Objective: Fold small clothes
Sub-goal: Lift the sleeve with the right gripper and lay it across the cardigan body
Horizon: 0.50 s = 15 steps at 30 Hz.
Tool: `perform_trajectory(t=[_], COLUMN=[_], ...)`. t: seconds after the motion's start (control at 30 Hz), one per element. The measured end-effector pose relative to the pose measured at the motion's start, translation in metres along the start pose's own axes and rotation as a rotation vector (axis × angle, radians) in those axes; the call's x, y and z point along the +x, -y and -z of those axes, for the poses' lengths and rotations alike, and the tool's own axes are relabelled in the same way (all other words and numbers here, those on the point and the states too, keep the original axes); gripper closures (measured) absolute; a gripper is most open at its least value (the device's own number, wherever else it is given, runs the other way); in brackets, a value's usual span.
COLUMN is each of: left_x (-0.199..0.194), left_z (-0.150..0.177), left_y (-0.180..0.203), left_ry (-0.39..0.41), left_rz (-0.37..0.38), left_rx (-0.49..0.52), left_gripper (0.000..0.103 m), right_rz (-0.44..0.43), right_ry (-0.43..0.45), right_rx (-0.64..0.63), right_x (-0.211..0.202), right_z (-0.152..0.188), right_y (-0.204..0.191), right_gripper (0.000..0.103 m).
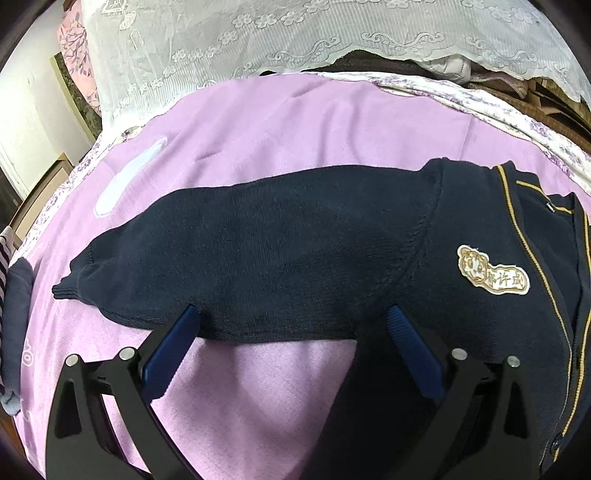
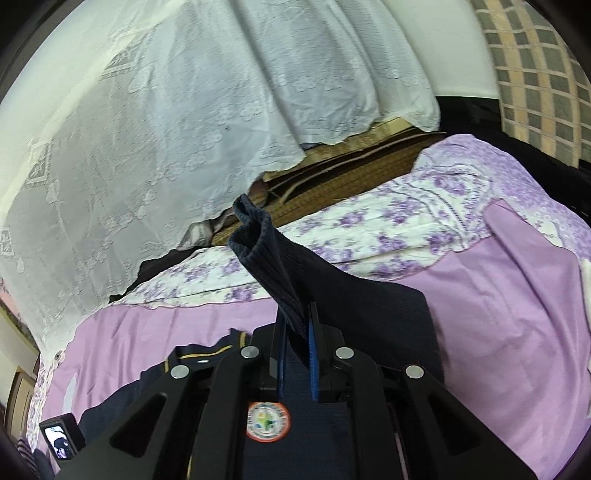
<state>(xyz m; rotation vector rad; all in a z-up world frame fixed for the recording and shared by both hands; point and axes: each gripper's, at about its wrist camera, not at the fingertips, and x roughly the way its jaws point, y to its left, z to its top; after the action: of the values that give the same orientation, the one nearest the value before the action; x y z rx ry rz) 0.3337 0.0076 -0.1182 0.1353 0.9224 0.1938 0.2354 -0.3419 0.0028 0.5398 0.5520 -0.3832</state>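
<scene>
- The work surface is a bed covered by a lilac blanket [image 1: 280, 125], which lies over a white sheet with purple flowers [image 2: 373, 221] that shows along the far edge of the bed.
- Behind the far edge hangs a white lace curtain [image 1: 295, 33]; under its hem, brown woven matting [image 2: 332, 166] and some padded bundles show.
- At the far right of the right wrist view stands a piece of checked fabric [image 2: 535, 62] in grey and beige.
- One navy knitted cardigan [image 1: 332, 240] lies on the blanket, with gold stripes down its front and one cream embroidered badge [image 1: 493, 275] on the chest.
- Two sleeves can be counted: one lies flat across the blanket toward the left edge of the bed, and the other is lifted off it.
- At the left edge of the bed lies one more dark garment [image 1: 18, 295], next to something striped.
- The left gripper [image 1: 291, 314] has its two blue fingers [image 1: 170, 350] set wide apart; their tips are at the near edge of the flat sleeve, at its hem, and pinch nothing.
- The right gripper [image 2: 297, 317] is clamped on the sleeve cuff [image 2: 258, 236]; the ribbed cuff stands up out of the fingers above the blanket, toward the far edge of the bed.
- The cardigan's body, with its gold-striped collar, lies just below and left of the right gripper.
</scene>
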Motion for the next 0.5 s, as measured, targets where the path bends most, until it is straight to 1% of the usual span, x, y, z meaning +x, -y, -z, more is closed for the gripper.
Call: perform_trajectory(t=[0.5], left_x=[0.001], left_z=[0.001], left_y=[0.002], left_ry=[0.002], left_rz=[-0.012], left_rx=[0.009], left_gripper=[0.004], right_rz=[-0.092], right_ry=[-0.061], right_rx=[-0.069], right_x=[0.021], right_z=[0.018], right_y=[-0.065], right_gripper=[0.093])
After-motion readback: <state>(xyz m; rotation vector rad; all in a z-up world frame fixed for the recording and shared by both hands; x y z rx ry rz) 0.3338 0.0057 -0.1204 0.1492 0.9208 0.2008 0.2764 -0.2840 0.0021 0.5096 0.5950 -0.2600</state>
